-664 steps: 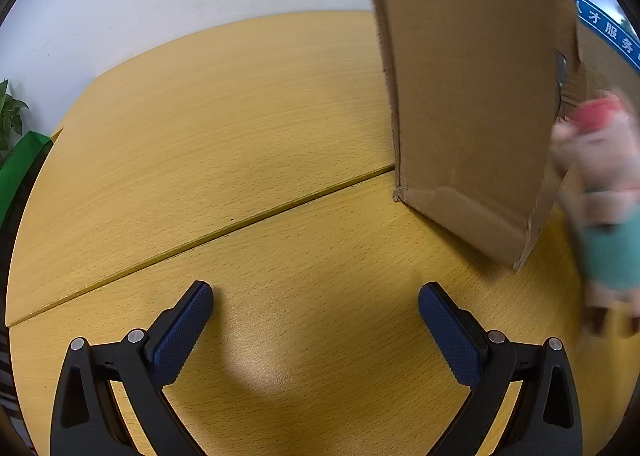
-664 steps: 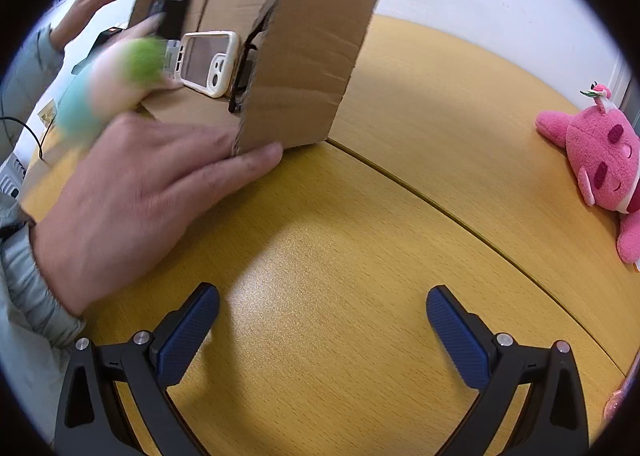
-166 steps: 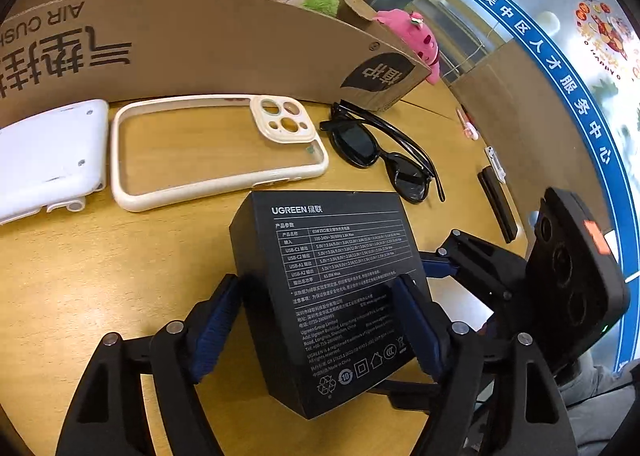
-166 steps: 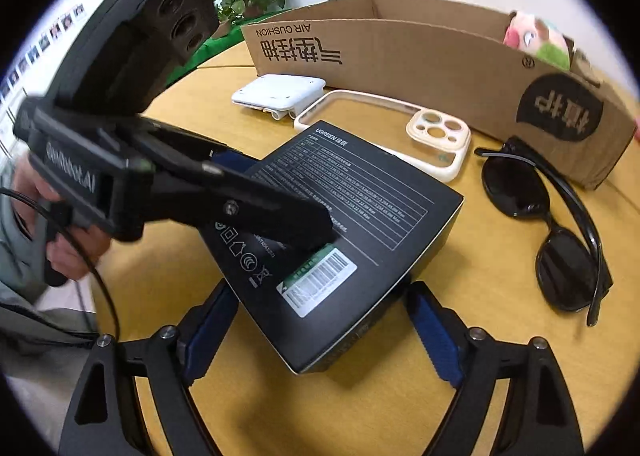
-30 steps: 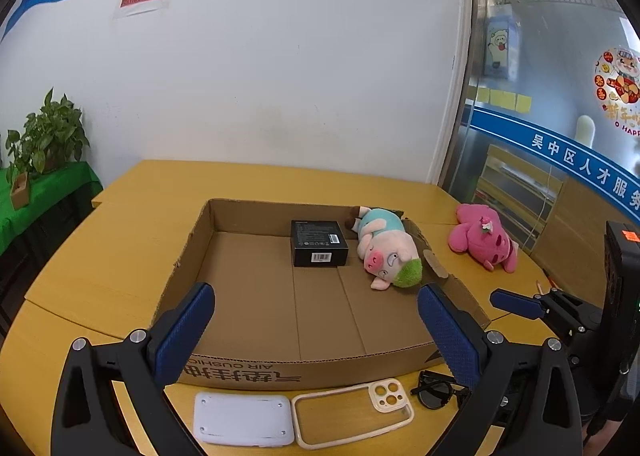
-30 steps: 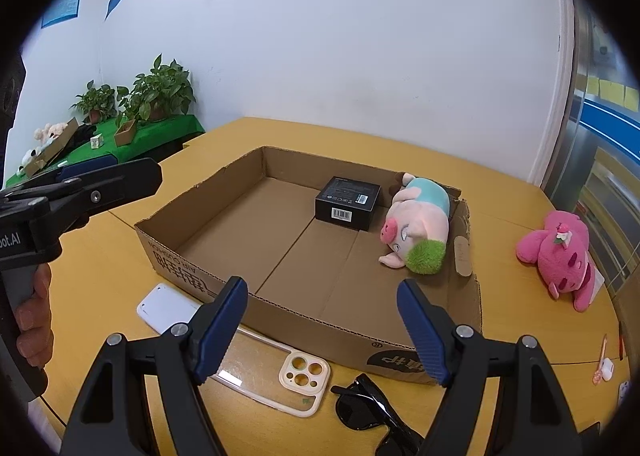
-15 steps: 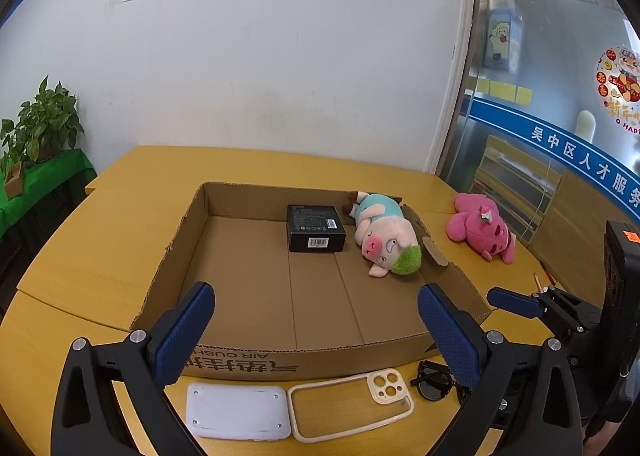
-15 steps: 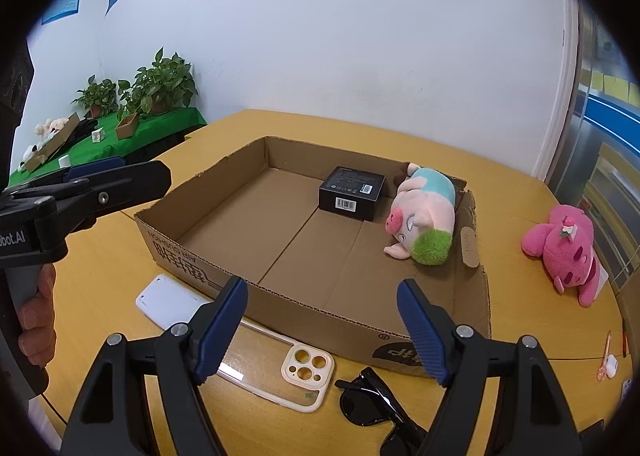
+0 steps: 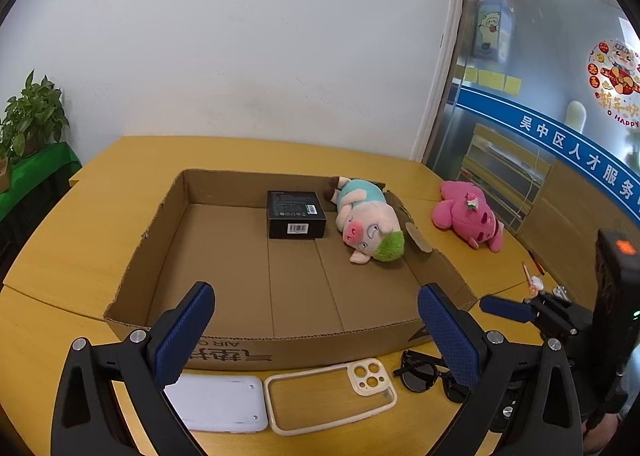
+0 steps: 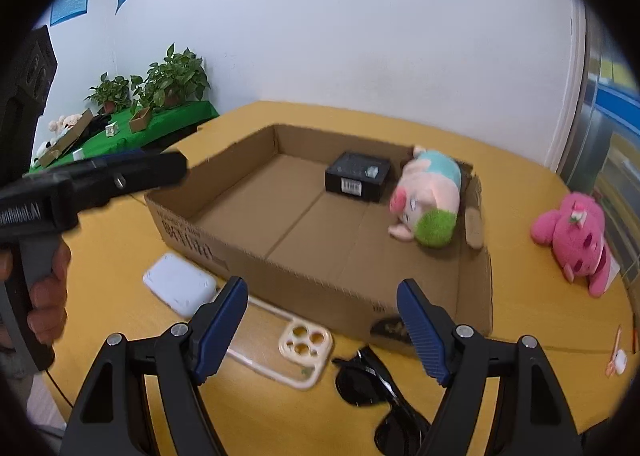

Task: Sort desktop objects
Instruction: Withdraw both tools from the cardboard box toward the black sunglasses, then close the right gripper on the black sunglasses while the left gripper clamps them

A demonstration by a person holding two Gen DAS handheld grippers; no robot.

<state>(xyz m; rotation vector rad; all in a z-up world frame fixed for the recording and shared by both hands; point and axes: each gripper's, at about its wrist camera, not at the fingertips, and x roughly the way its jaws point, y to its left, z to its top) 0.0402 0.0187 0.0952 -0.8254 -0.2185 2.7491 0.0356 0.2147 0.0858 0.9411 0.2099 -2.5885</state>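
— So, what sits nearest, at the bottom of the frame?
— The left gripper (image 9: pixel 316 332) and right gripper (image 10: pixel 322 326), both with blue pads spread apart, nothing between them. Just past them on the yellow table (image 9: pixel 80 224) lie a white flat device (image 9: pixel 218 404), a cream phone case (image 9: pixel 332 396) with a clear back and camera cut-outs, and black sunglasses (image 9: pixel 424 376).
— And farther up?
— A shallow cardboard box (image 9: pixel 256 352), mid-frame. Inside, toward its far wall, a black carton (image 9: pixel 296 214) with a barcode label, and beside it a plush pig (image 9: pixel 368 220), teal-shirted, lying on its side. Right of the box, a pink plush (image 9: pixel 468 214) rests on the table.
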